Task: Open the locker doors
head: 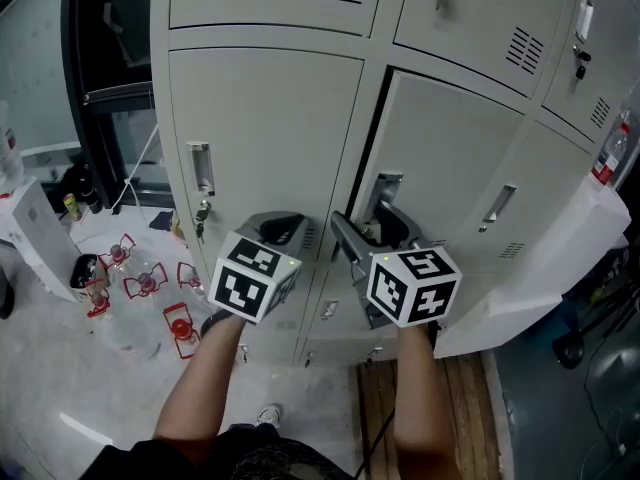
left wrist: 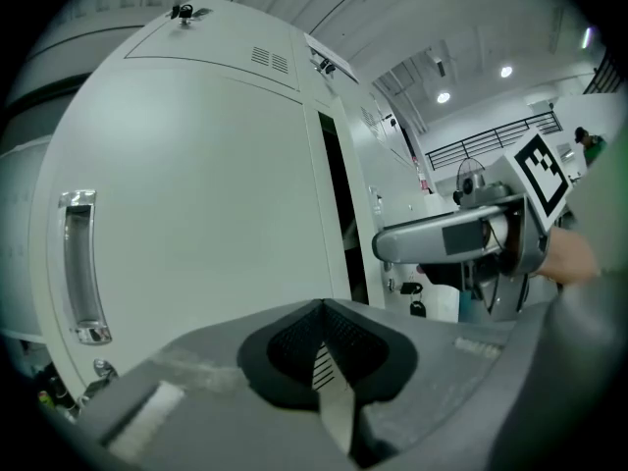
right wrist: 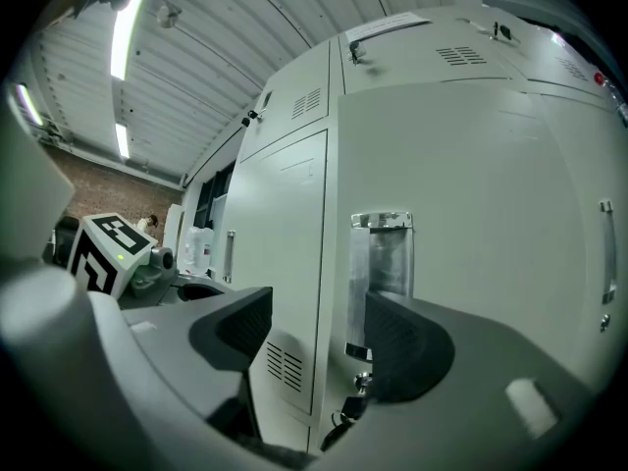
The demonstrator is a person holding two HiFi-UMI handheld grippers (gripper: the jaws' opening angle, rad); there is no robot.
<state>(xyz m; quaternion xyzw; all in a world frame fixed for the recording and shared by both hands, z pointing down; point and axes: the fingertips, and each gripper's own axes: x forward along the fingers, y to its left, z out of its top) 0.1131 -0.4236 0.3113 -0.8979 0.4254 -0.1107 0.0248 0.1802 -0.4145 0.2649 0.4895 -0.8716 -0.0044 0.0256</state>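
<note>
My right gripper [right wrist: 314, 327] gapes astride the door [right wrist: 471, 165], likely light stiff steel, by its handle [right wrist: 385, 253] mid-frame; left gripper [left wrist: 324, 361] clenched empty

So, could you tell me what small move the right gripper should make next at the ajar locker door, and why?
Probably close the right gripper onto the handle edge of the middle locker door. Its jaws stand apart astride that edge, not pinching it, and the head view shows the door only ajar, with a dark gap beside it. A firm grip should come before pulling.
</note>
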